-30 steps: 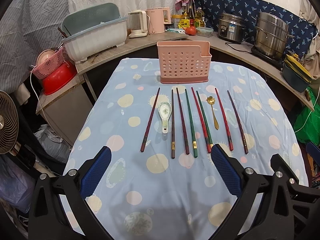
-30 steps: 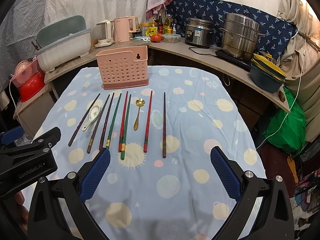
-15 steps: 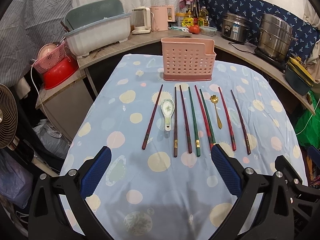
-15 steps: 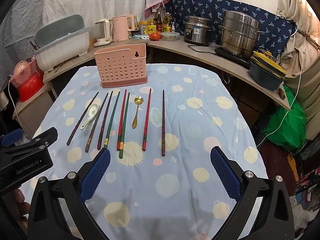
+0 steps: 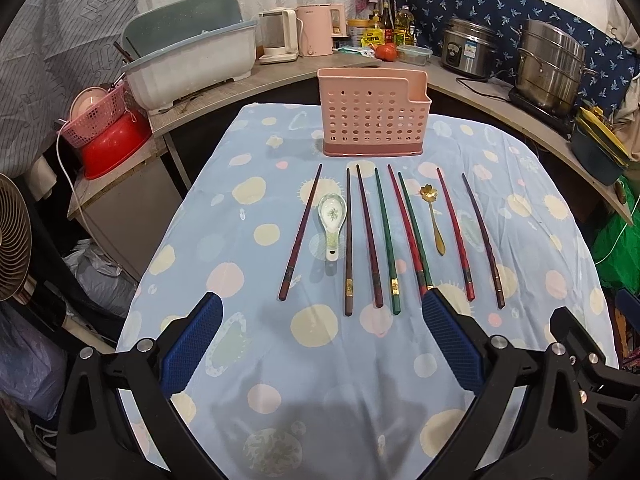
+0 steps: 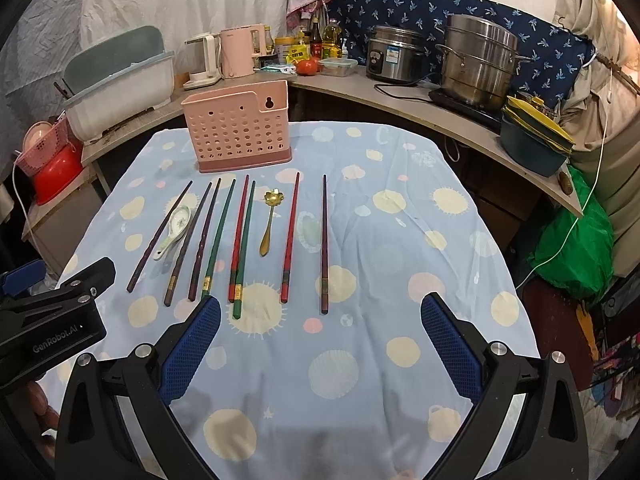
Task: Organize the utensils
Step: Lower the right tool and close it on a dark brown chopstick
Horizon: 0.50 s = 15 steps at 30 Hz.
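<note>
A pink perforated utensil holder (image 5: pixel 373 120) (image 6: pixel 239 128) stands upright at the far end of the table. In front of it, several chopsticks (image 5: pixel 364 232) (image 6: pixel 240 240) in dark red, green and brown lie in a row. A white ceramic spoon (image 5: pixel 333 216) (image 6: pixel 175 226) and a small gold spoon (image 5: pixel 433 216) (image 6: pixel 269 220) lie among them. My left gripper (image 5: pixel 320 340) is open and empty, just short of the near ends of the chopsticks. My right gripper (image 6: pixel 320 340) is open and empty, near the rightmost chopsticks.
The table wears a blue cloth (image 5: pixel 320 380) with pale dots. A curved counter behind carries a dish tub (image 5: pixel 192 64), kettles (image 5: pixel 316 28), a rice cooker (image 5: pixel 468 46) and a steel pot (image 5: pixel 548 64). A fan (image 5: pixel 12 236) stands at the left. The left gripper's body (image 6: pixel 52 316) shows in the right wrist view.
Both grippers have moved forward a little toward the row of chopsticks, still open. Nothing on the table has moved.
</note>
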Available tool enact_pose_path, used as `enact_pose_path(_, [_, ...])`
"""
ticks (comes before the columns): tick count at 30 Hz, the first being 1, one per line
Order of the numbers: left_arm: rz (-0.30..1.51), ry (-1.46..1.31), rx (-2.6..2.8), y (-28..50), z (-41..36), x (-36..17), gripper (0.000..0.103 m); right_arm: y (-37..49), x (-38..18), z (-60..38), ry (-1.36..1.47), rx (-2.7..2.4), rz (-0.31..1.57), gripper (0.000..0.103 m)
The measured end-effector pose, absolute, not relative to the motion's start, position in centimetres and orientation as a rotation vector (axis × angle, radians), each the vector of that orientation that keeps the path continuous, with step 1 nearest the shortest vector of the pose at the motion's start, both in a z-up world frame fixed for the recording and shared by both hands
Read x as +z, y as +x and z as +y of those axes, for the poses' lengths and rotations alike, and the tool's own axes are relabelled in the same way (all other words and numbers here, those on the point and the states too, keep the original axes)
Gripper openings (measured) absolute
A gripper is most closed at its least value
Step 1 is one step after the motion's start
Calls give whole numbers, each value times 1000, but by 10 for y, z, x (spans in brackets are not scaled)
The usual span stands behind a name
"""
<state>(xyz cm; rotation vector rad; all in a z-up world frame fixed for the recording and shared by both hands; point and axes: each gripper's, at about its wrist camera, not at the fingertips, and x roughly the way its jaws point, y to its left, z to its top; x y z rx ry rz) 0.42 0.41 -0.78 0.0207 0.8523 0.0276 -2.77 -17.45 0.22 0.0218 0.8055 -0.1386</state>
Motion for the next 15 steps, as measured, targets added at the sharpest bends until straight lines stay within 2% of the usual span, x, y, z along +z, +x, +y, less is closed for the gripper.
enact_pose_path(15, [882, 35, 98, 27, 32, -38, 96, -11, -22, -184, 31, -170, 841, 96])
